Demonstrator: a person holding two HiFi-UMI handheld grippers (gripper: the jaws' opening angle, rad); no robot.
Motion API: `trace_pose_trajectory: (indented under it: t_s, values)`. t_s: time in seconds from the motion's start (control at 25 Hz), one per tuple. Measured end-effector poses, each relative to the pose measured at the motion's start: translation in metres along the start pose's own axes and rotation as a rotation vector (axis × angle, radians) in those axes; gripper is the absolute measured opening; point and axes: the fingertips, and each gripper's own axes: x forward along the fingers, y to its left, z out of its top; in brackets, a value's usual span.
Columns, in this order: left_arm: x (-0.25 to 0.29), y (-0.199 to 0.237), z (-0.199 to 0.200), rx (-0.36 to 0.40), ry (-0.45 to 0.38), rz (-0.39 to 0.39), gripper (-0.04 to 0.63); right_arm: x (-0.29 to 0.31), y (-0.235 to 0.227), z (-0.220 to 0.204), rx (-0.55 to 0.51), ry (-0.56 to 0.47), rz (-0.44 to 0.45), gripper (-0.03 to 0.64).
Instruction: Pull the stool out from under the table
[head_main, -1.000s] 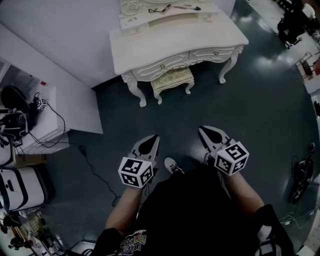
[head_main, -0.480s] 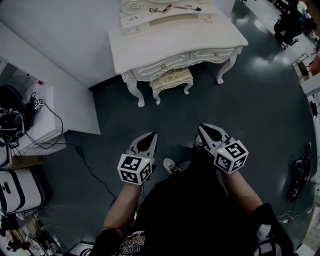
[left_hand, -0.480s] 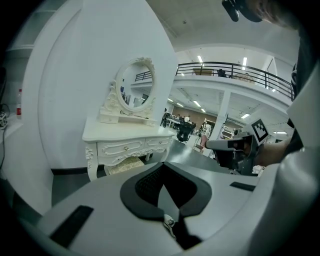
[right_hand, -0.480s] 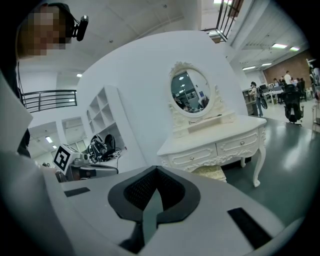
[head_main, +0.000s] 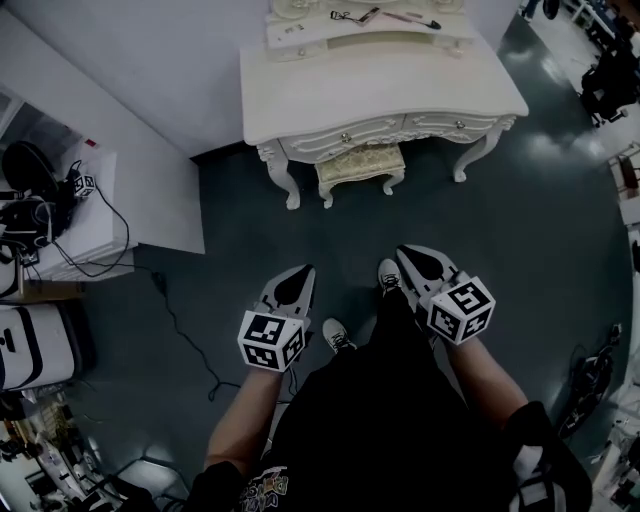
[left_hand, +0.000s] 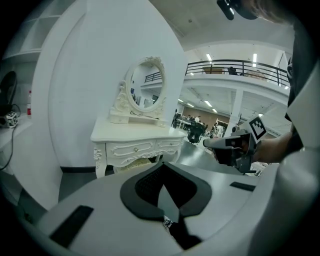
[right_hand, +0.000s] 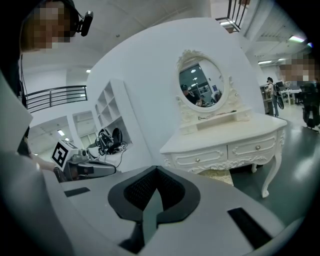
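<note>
The stool, with a patterned cushion and white curved legs, stands tucked under the white dressing table at the top of the head view. Both grippers hang well short of it over the dark floor. My left gripper is shut and empty, and so is my right gripper. In the left gripper view the jaws meet; the table and a strip of the stool lie ahead. The right gripper view shows its shut jaws, the table and the stool's cushion.
A white partition wall runs behind the table. A white shelf unit at left holds headphones and cables, and a cable trails over the floor. A white case stands at far left. The person's shoes are between the grippers.
The table and stool have shifted right in the head view. A shoe has come forward beside the right gripper. Both grippers keep their place in the view and stay shut.
</note>
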Motion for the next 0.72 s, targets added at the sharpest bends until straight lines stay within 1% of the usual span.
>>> trace_pose_trajectory:
  t_s: [0.28, 0.56, 0.72]
  values:
    - [0.049, 0.023, 0.006, 0.006, -0.045, 0.105, 0.008, 0.030, -0.061, 0.004, -0.026, 0.010, -0.004, 0.028]
    - [0.105, 0.043, 0.004, 0.012, -0.056, 0.136, 0.008, 0.057, -0.114, 0.006, -0.041, -0.001, -0.035, 0.028]
    - [0.137, 0.056, 0.000, 0.036, -0.066, 0.157, 0.008, 0.070, -0.146, 0.005, -0.061, -0.014, -0.057, 0.028]
